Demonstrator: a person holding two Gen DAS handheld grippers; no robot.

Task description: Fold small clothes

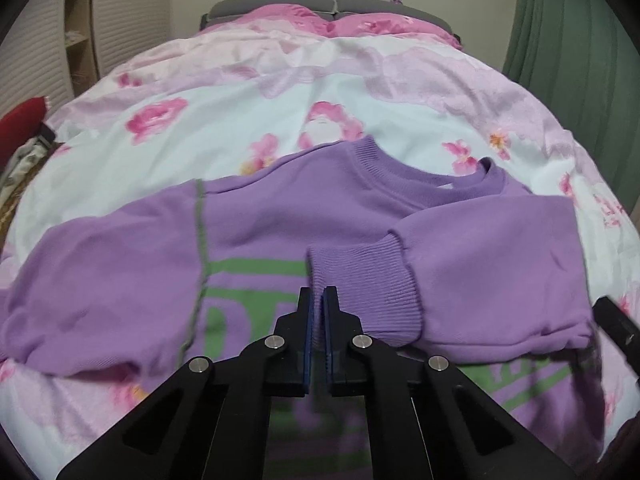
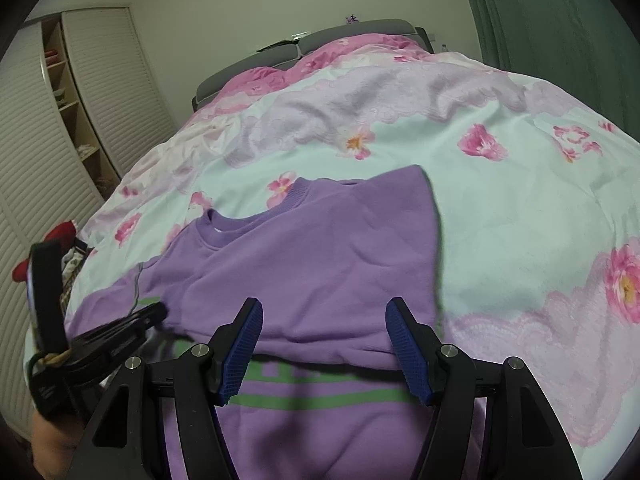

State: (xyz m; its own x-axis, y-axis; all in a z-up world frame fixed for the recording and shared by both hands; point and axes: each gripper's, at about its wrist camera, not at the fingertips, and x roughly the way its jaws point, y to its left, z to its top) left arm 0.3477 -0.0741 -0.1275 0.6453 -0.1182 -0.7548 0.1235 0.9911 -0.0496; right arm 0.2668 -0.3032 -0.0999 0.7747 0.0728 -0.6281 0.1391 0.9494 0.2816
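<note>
We found the purple sweatshirt (image 1: 280, 216) lying face up on the bed (image 1: 248, 92), spread over the floral duvet (image 2: 500, 208), collar toward the headboard (image 2: 360, 28). Green printed bands (image 1: 256, 270) crossed its chest. One sleeve (image 1: 492, 264) was folded inward across the front, its ribbed cuff (image 1: 360, 284) resting near the middle of the chest. The other sleeve (image 1: 104, 280) lay out sideways, flat on the duvet.

The left tool (image 1: 319, 292) was clenched on the ribbed cuff: in the left wrist view its two blue pads stood nearly together, with a thin fold of the cuff's edge pinched between them.

The right tool (image 2: 324, 312) was released. Its blue pads stood wide apart above the folded sleeve, just over the lower edge of that fold, and nothing lay between them. Whether the pads touched the cloth we could not tell.

In the right wrist view the left tool showed at the lower left, low over the garment. A louvred wardrobe (image 2: 112, 92) stood beside the bed, and a green curtain (image 2: 560, 12) hung on the opposite side.
</note>
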